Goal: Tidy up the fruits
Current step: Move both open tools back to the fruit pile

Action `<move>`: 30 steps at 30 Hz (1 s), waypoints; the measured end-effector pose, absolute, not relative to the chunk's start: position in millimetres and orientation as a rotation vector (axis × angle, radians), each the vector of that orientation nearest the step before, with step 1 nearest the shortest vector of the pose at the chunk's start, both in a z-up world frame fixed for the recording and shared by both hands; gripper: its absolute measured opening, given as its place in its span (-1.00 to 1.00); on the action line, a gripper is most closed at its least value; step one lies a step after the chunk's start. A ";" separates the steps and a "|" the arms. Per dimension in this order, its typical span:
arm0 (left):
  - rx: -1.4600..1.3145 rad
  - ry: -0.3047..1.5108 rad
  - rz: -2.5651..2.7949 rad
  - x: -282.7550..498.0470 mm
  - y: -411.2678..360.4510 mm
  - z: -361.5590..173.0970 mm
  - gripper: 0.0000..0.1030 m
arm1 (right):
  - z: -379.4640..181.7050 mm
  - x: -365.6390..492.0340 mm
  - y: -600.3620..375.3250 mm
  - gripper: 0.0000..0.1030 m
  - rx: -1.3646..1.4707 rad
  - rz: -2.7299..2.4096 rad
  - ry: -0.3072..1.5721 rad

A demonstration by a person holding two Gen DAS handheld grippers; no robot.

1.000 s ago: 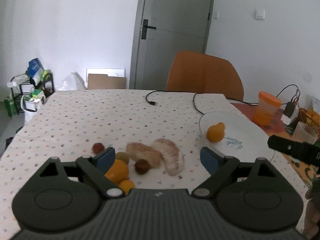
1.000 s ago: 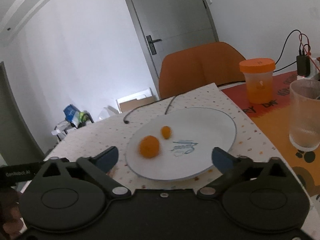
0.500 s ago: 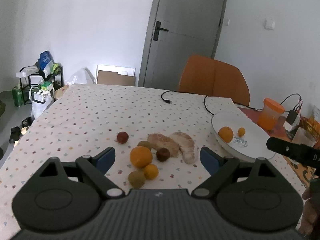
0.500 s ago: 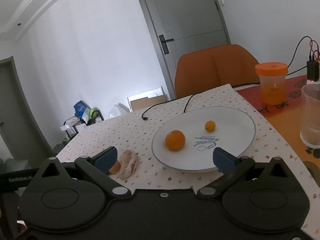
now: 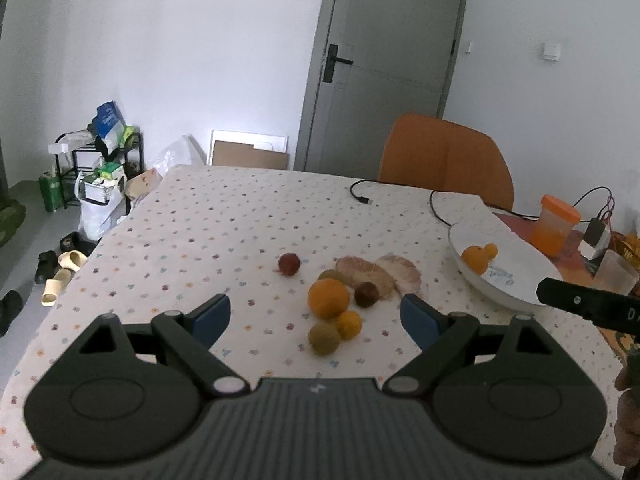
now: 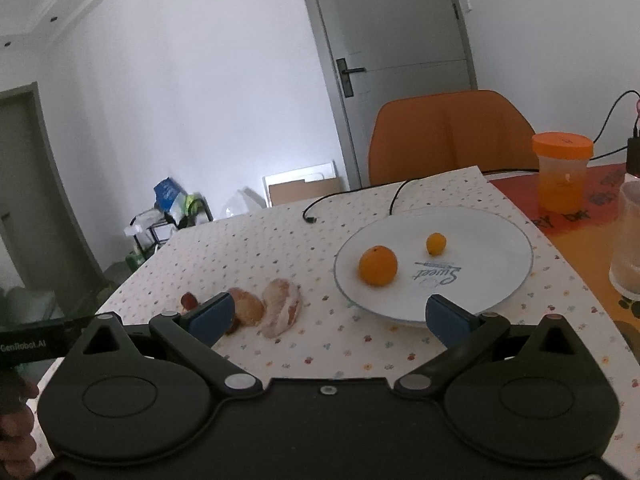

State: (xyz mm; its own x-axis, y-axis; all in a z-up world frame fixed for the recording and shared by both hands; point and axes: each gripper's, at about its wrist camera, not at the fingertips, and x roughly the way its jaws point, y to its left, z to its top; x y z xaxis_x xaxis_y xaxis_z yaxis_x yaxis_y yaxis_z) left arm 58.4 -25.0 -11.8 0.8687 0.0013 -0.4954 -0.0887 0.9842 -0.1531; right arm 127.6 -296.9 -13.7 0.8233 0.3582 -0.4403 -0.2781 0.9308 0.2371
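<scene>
A cluster of fruit lies on the dotted tablecloth: a big orange, a small orange, a green kiwi, a dark round fruit, a red fruit and two peeled pomelo pieces. A white plate holds an orange and a small kumquat. My left gripper is open and empty, above and short of the cluster. My right gripper is open and empty, short of the plate.
An orange-lidded jar and a clear glass stand right of the plate. A black cable lies at the table's far side. An orange chair stands behind the table.
Both grippers have pulled back and up from the table. More of the fruit cluster and the plate shows. Both stay open and empty.
</scene>
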 end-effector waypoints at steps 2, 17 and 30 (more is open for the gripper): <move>-0.173 0.520 0.053 56.7 -21.6 -13.4 0.76 | -14.5 126.7 -294.2 1.00 0.167 0.351 0.512; -0.184 0.547 0.053 50.2 -11.1 -27.0 0.76 | -20.7 119.6 -273.1 1.00 0.131 0.397 0.550; -0.188 0.551 0.009 55.8 -7.6 -40.2 0.70 | -32.7 120.6 -257.7 1.00 0.108 0.468 0.588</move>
